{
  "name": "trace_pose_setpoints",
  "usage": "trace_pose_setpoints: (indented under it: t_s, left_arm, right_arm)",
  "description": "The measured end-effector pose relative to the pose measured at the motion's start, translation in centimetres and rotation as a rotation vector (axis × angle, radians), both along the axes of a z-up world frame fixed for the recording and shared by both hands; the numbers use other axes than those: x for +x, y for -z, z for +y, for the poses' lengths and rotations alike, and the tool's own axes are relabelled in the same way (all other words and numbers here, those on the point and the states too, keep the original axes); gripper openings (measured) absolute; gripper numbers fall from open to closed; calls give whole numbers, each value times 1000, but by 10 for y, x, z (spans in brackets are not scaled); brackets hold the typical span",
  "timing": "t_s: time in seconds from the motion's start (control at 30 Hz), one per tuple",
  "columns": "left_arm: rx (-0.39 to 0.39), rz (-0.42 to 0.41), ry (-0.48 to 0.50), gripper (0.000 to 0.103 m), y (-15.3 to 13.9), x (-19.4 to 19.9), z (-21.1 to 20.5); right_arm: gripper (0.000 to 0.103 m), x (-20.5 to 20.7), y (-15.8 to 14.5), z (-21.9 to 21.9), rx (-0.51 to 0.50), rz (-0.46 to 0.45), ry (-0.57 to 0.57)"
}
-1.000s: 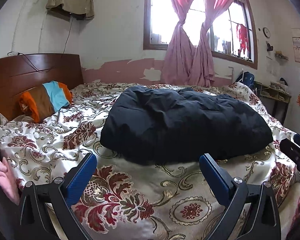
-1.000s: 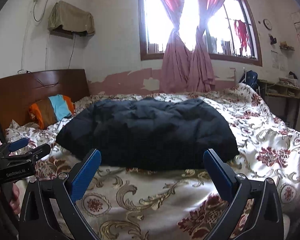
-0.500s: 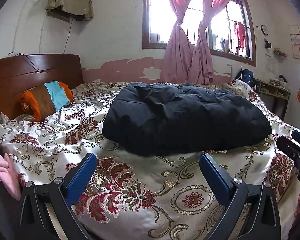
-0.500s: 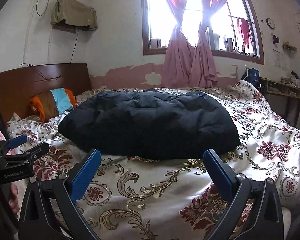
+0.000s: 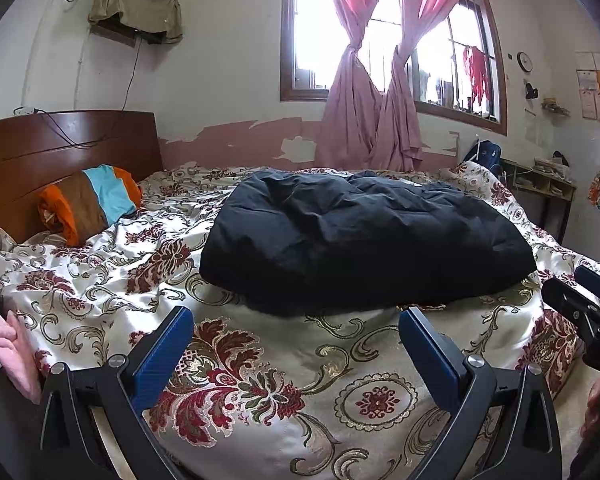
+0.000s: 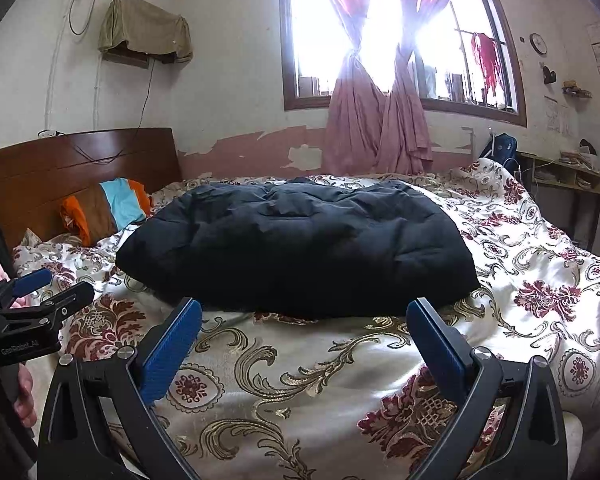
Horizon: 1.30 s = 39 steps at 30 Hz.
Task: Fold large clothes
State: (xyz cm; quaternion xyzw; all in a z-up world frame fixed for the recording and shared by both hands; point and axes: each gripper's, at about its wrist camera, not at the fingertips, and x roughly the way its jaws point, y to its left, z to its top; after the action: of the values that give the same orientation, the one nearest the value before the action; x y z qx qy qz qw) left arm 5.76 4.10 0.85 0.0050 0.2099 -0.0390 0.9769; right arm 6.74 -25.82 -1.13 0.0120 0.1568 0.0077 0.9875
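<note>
Black puffy jacket [image 5: 364,240] sits bunched in the middle of the bed, on a floral satin bedspread [image 5: 260,380] — wooden headboard [image 5: 60,148] at left, pink tied curtains [image 5: 376,80] behind. Left gripper [image 5: 296,344] and right gripper [image 6: 304,336] hover near its front edge, jaws wide apart, holding nothing.
</note>
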Motion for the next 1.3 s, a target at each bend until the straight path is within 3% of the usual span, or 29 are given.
trace_pose_setpoints:
  t_s: [0.5,1.3]
  left_arm:
    - [17,28,1,103,10,3,-3]
    - [18,27,0,103,11,3,-2]
  right_arm:
    - [101,7,16,0,2,54,12]
    - [101,3,14,-1,12,31,21]
